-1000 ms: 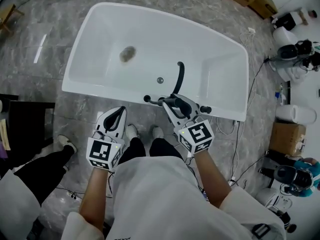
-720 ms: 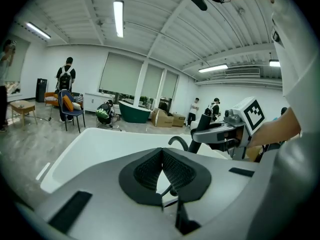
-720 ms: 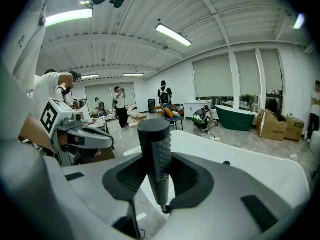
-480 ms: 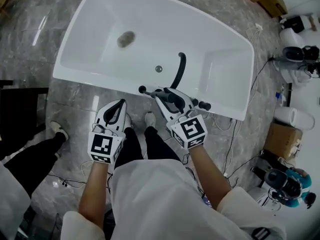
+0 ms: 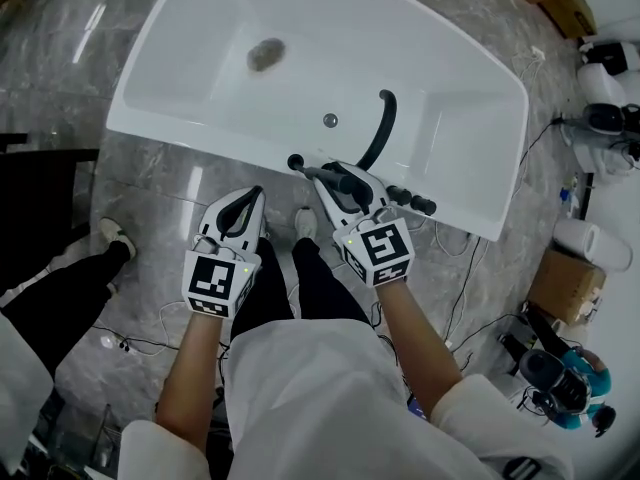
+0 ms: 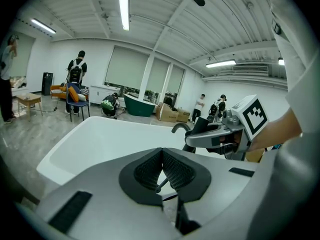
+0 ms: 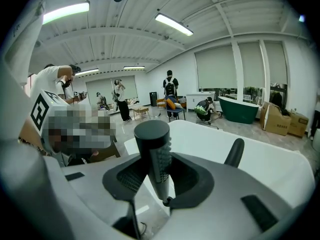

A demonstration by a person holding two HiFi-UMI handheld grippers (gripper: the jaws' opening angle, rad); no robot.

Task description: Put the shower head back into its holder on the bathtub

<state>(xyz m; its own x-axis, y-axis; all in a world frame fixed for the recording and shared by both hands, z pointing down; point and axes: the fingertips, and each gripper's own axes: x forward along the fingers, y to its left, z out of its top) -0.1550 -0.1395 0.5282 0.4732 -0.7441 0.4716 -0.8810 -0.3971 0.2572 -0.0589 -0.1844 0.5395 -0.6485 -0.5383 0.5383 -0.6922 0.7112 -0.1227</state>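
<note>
Presently, the right gripper [image 5: 334, 180] pinches the black shower head [image 5: 312, 170] between its pads. In the right gripper view the shower head [image 7: 154, 145] stands upright between the jaws, its round end uppermost. From the head view it lies at the near rim of the white bathtub [image 5: 300, 78], just beside the curved black spout [image 5: 383, 128] and the black knobs [image 5: 412, 201]. Whether it touches the rim cannot be told. The left gripper [image 5: 248, 200] is held apart from the tub, over the grey marble floor [image 5: 150, 183]. Its jaws are pressed together with nothing gripped [image 6: 162, 154]. A grey round patch [image 5: 265, 55] shows on the tub floor.
</note>
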